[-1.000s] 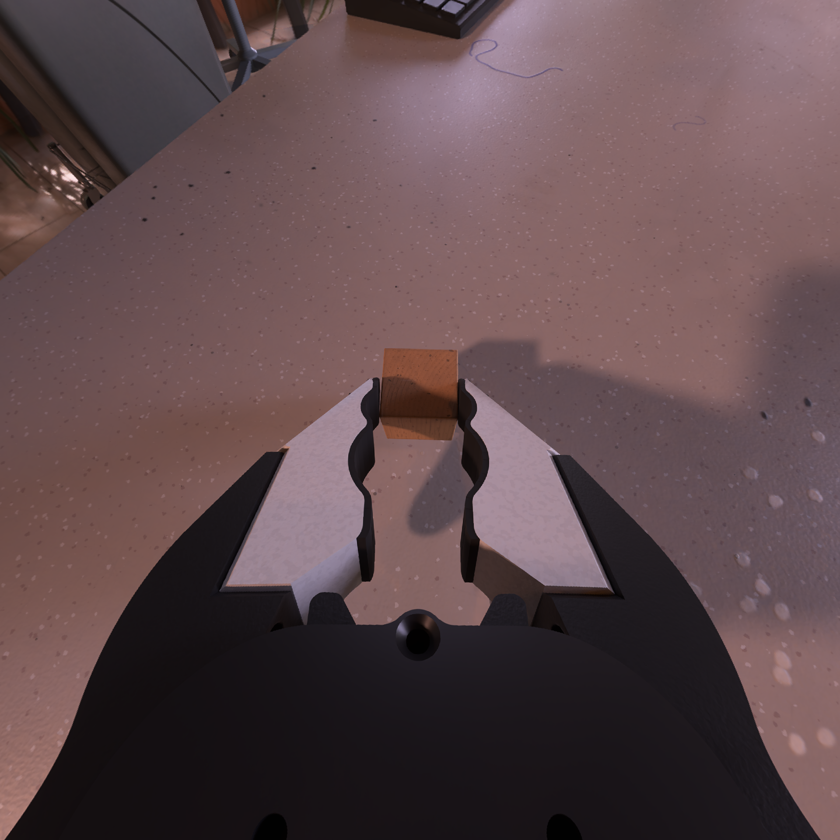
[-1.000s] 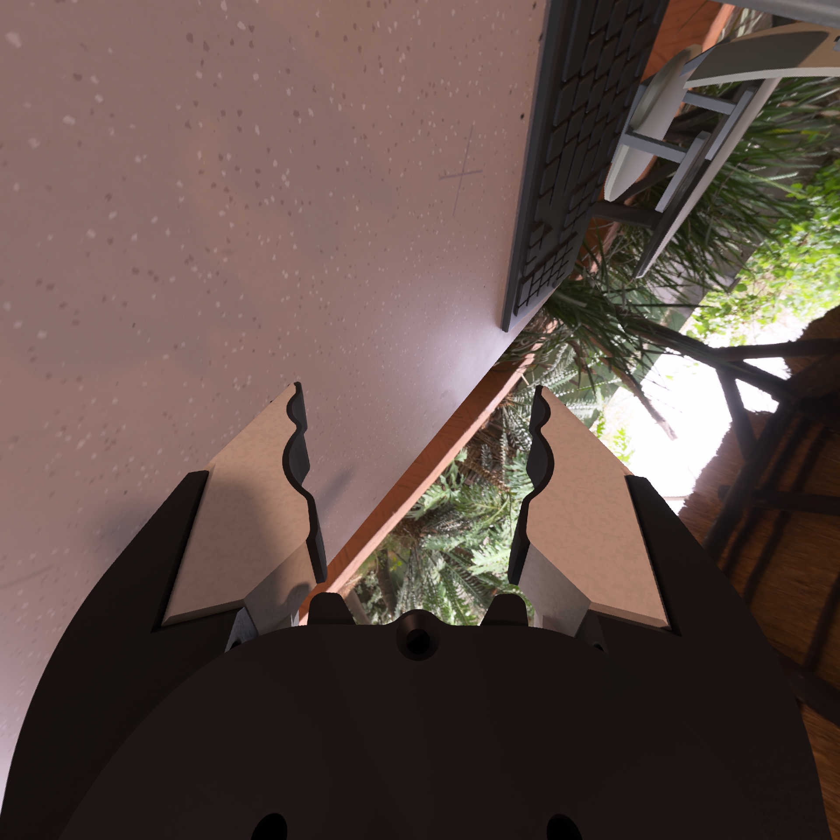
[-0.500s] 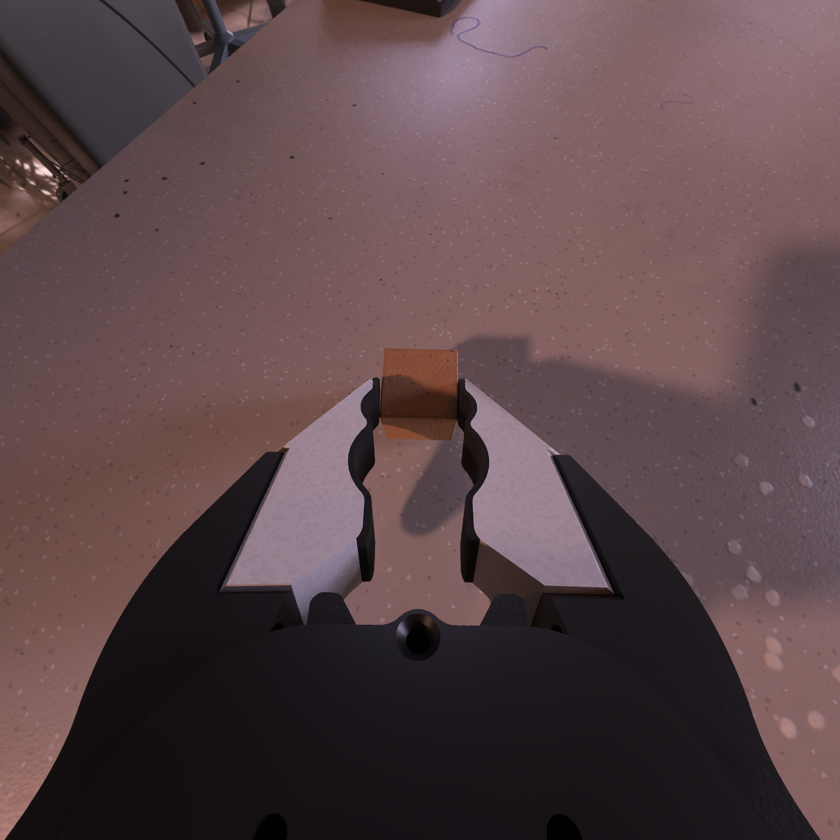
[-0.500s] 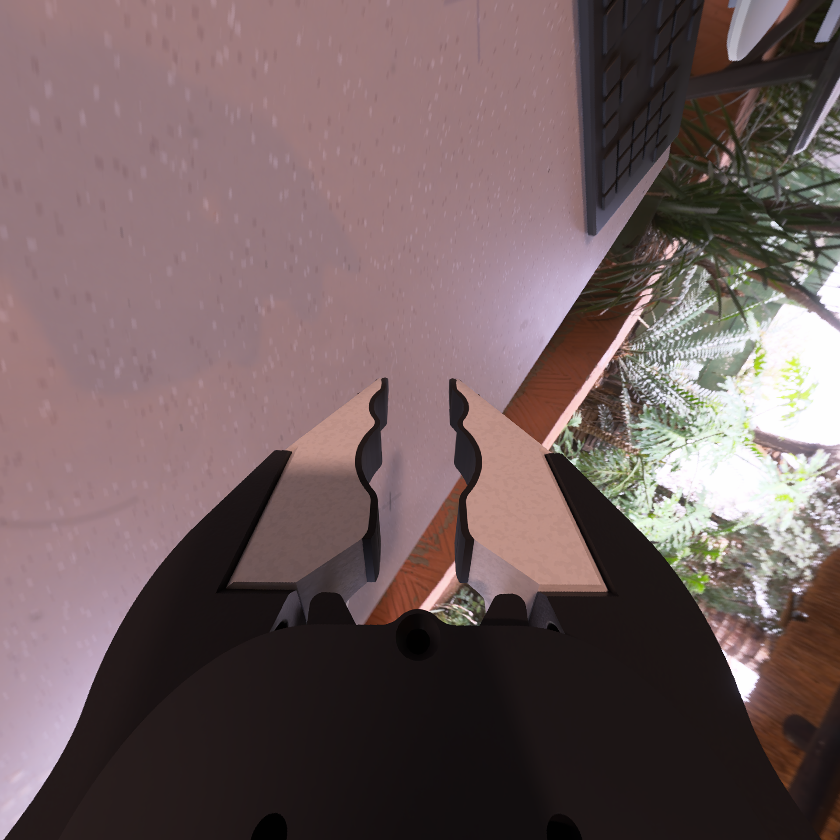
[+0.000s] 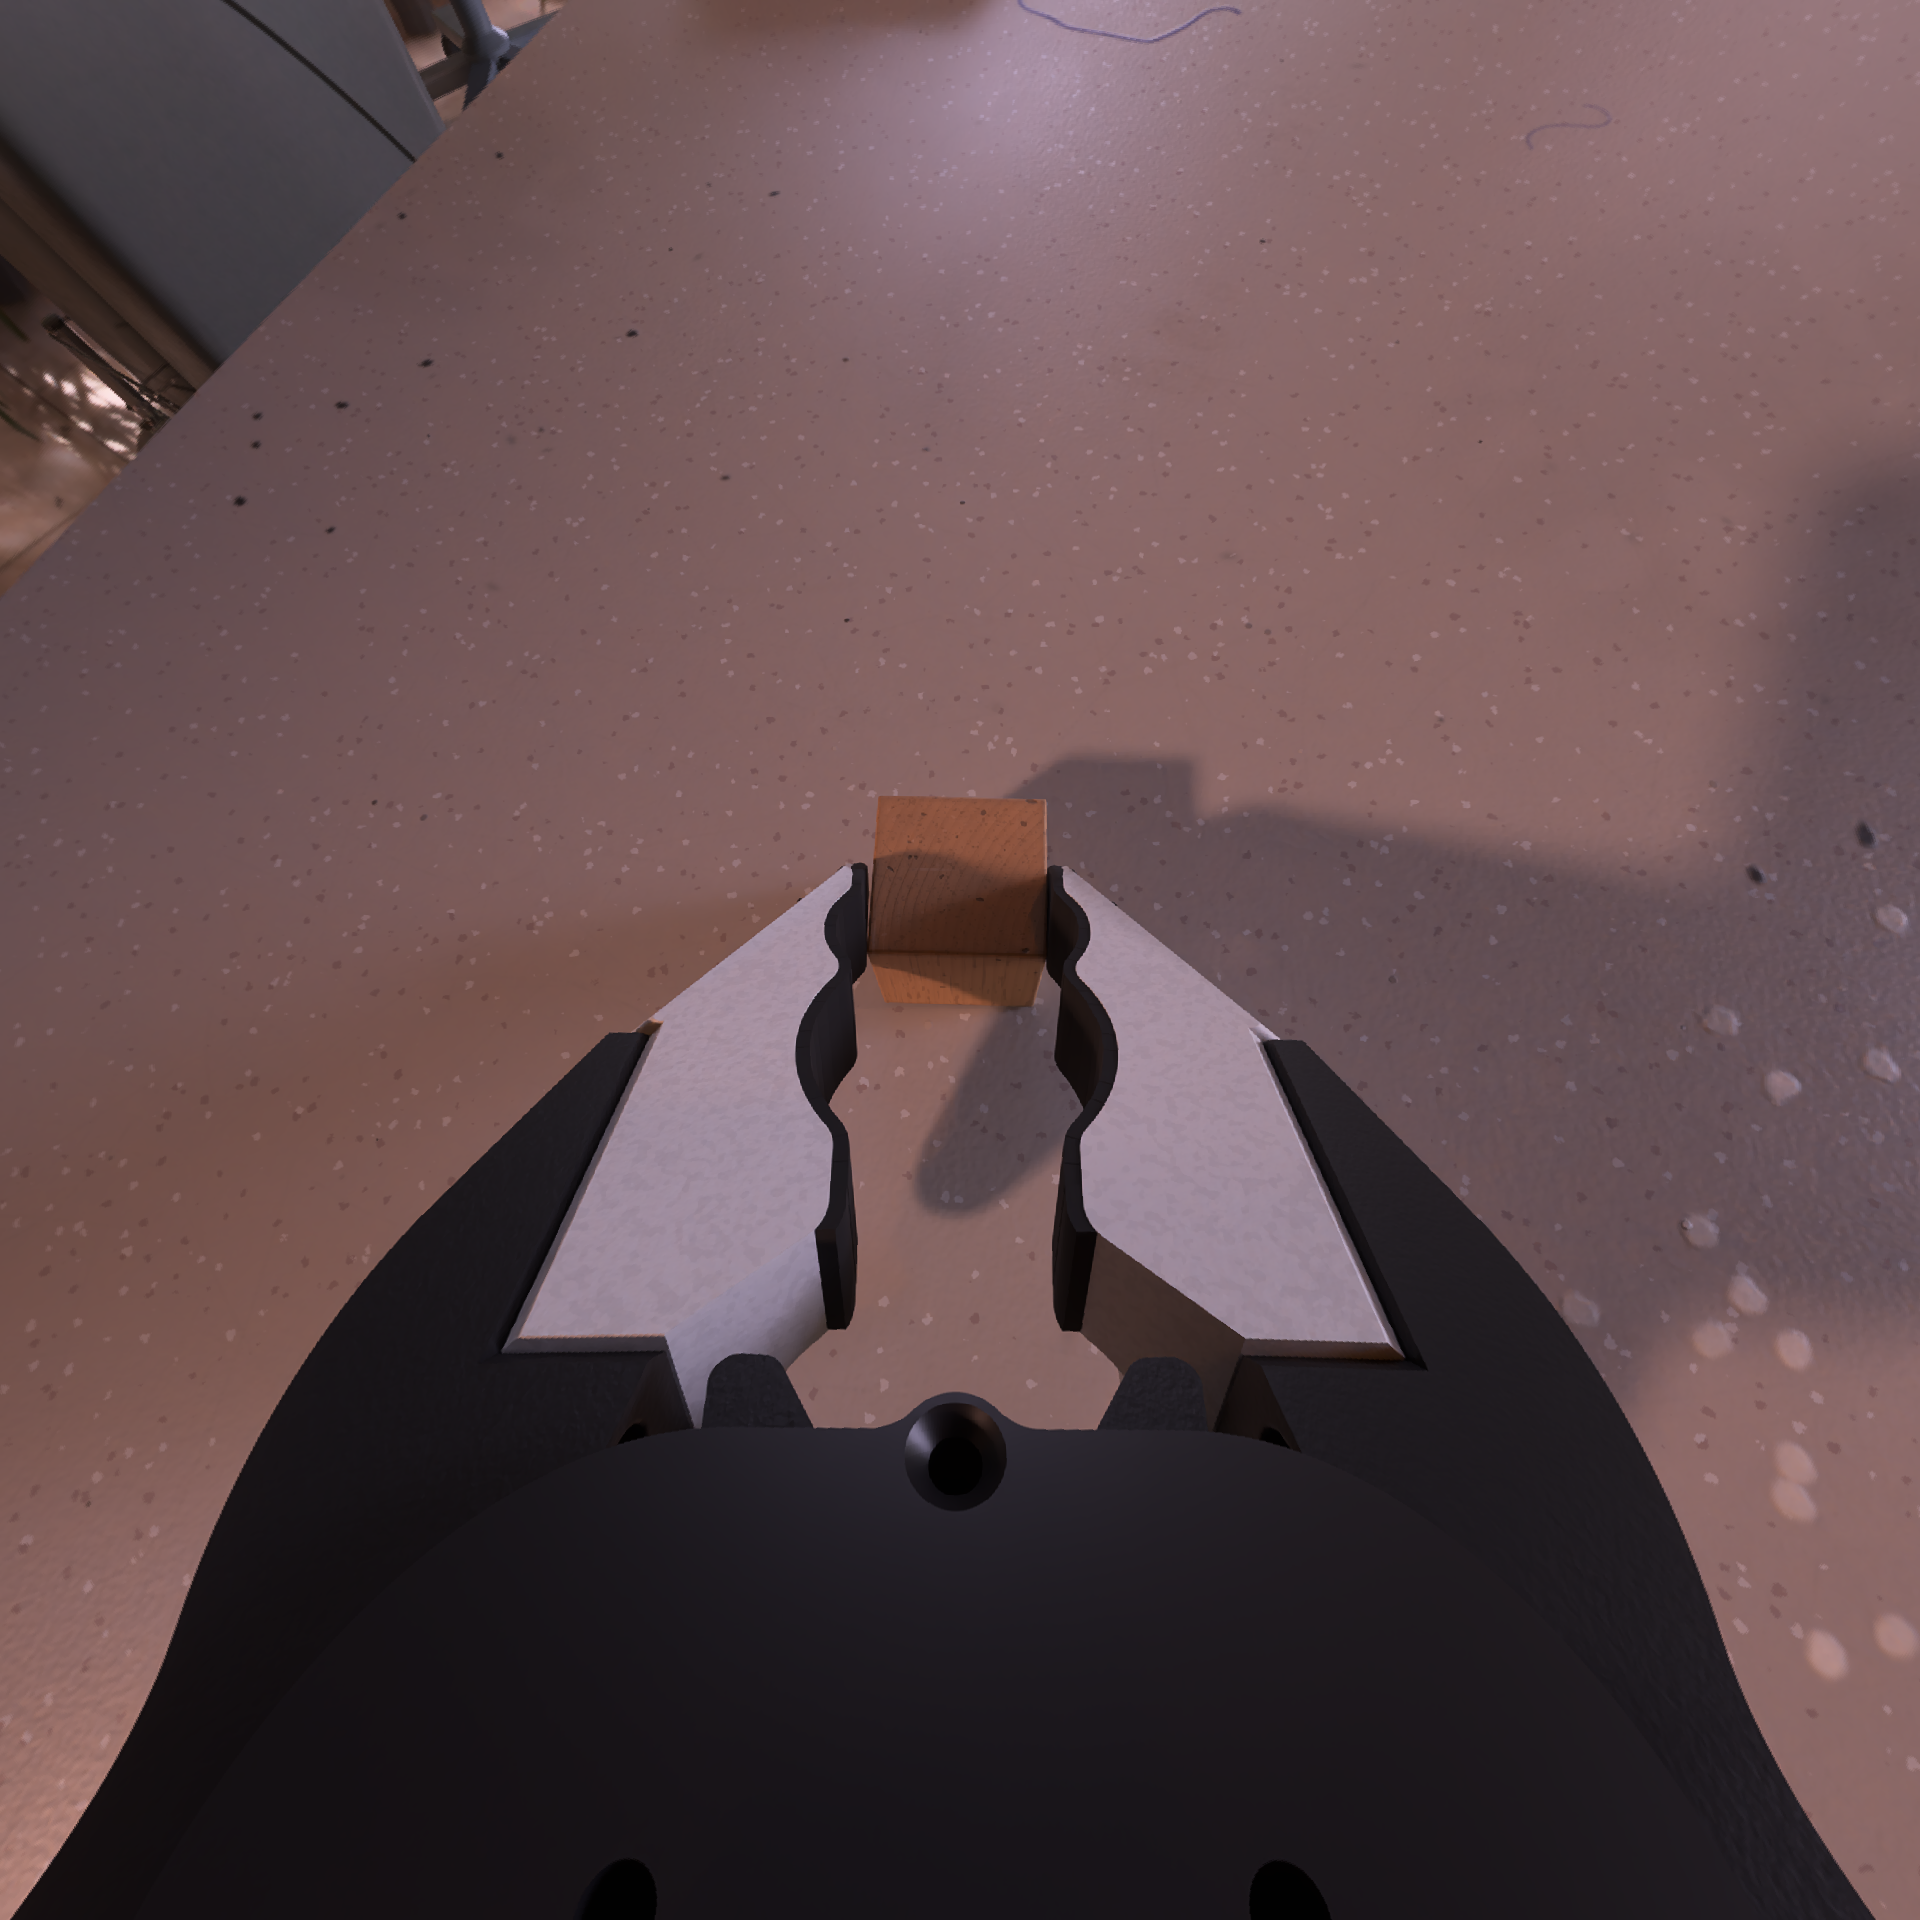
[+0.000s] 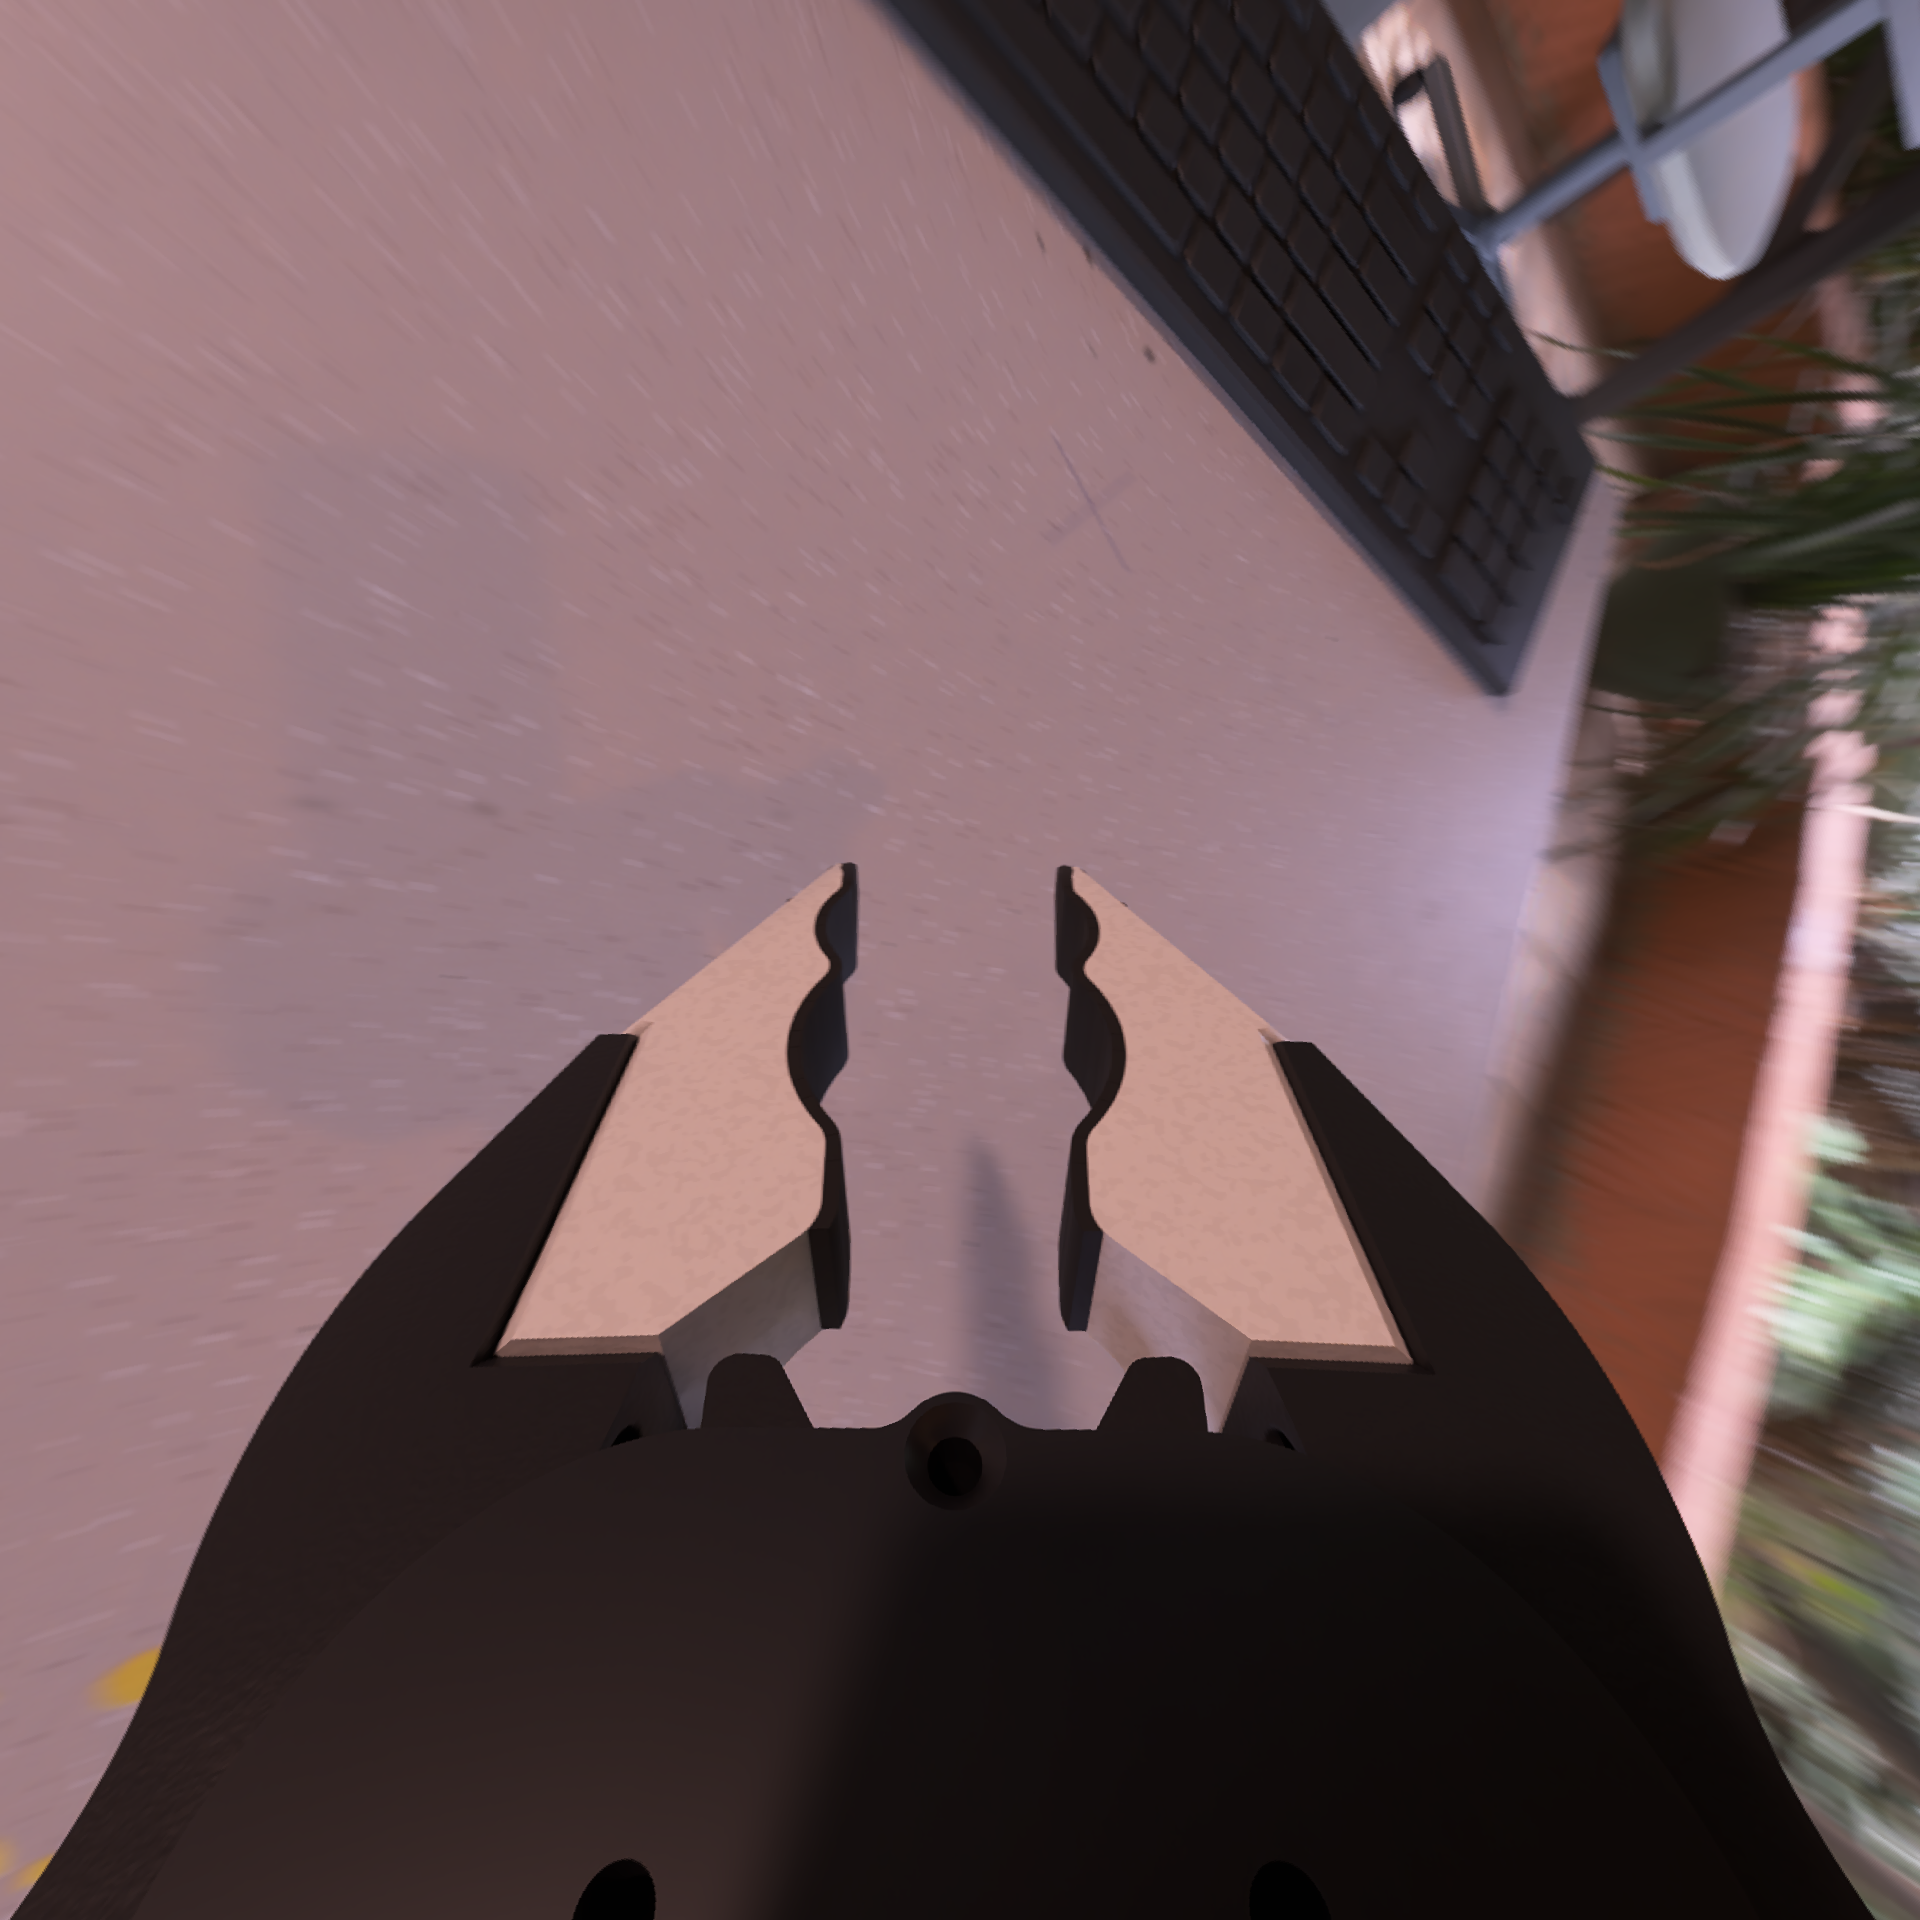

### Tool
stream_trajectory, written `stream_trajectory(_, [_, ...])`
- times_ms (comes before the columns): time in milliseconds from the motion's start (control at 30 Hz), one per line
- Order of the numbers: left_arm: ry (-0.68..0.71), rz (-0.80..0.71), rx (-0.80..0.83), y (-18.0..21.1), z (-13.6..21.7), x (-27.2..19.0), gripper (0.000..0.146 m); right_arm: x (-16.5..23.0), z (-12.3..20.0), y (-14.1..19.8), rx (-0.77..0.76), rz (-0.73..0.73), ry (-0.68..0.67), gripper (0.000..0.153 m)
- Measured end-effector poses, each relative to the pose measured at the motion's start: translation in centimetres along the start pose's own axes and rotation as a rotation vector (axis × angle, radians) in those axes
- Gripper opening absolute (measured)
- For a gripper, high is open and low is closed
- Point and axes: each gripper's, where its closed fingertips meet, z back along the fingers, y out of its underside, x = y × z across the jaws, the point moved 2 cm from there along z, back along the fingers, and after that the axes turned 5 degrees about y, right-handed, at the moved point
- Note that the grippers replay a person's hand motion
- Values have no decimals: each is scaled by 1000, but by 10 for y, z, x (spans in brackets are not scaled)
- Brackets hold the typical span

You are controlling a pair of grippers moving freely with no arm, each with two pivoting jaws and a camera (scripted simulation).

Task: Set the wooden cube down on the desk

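Note:
The wooden cube is a small light-brown block pinched between the fingertips of my left gripper. It hangs a little above the speckled pinkish desk, and its shadow falls on the desk below and to the right. My right gripper is empty, its jaws partly apart over the desk near the desk's right edge. The right wrist view is blurred by motion. The cube does not show in it.
A black keyboard lies along the desk's far right edge. Beyond that edge are a white chair and green plants. A grey cabinet stands past the desk's left edge. Thin scribble marks lie far ahead.
The left gripper keeps its hold on the cube, and the keyboard has slid out of the top of its view. The right gripper swung round over the desk, its jaws narrowing from wide open.

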Motion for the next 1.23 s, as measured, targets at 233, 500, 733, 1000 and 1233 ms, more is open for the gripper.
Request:
stream_trajectory(233, [-43,-8,-44,-4,6,-10,54,36,71,4,-398,-516,-455,93])
stream_trajectory(500, [-174,22,-167,-3,79,-77,71,113,127,13,-605,-506,-644,108])
stream_trajectory(733, [-305,229,-169,32,176,-99,80,146,105,5,-561,-445,-377,109])
stream_trajectory(1000, [-350,343,-102,73,237,-130,85,143,92,0,-516,-483,-231,104])
stream_trajectory(1233, [-486,406,-87,104,265,-112,89,135,85,5,-456,-497,-152,96])
